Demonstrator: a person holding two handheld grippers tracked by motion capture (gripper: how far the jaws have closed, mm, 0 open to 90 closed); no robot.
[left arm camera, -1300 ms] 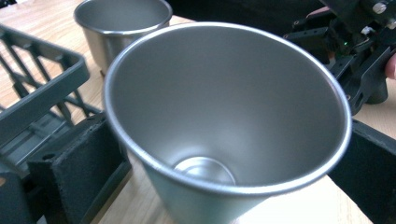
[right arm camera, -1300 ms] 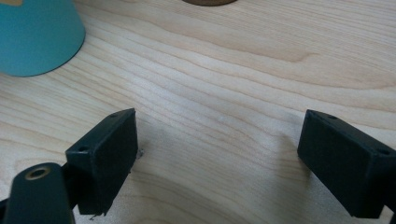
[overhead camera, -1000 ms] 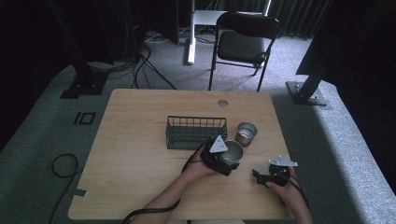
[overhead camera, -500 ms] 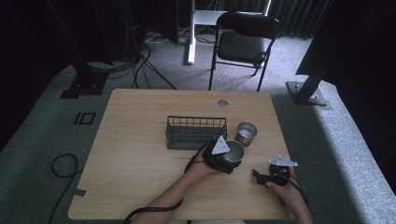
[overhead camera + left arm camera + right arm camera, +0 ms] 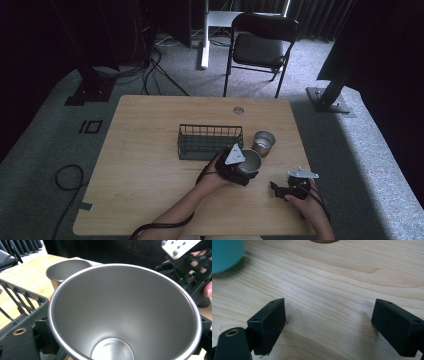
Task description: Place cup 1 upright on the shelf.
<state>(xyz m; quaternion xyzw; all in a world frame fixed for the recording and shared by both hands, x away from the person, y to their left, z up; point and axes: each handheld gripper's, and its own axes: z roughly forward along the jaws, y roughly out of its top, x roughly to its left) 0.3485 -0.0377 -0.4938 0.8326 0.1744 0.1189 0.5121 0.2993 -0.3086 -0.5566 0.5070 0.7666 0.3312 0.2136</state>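
Wood desk [image 5: 150,150]: left gripper [image 5: 239,167] clamped a steel cup [image 5: 248,161] beside basket [image 5: 210,141]; right gripper [image 5: 287,189] spread, empty.

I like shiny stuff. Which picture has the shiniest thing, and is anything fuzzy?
Left gripper view: the metal cup gleams, with soft glare inside its bowl. Right gripper view: a teal blob at the top corner is fuzzy, while the wooden table looks sharp. High view: dim, dark surroundings.

A light wooden table [image 5: 150,165] sits in the middle of the frame. A dark wire basket [image 5: 210,141] stands near its center. Right of it stands a small metal cup [image 5: 263,143], maybe empty.
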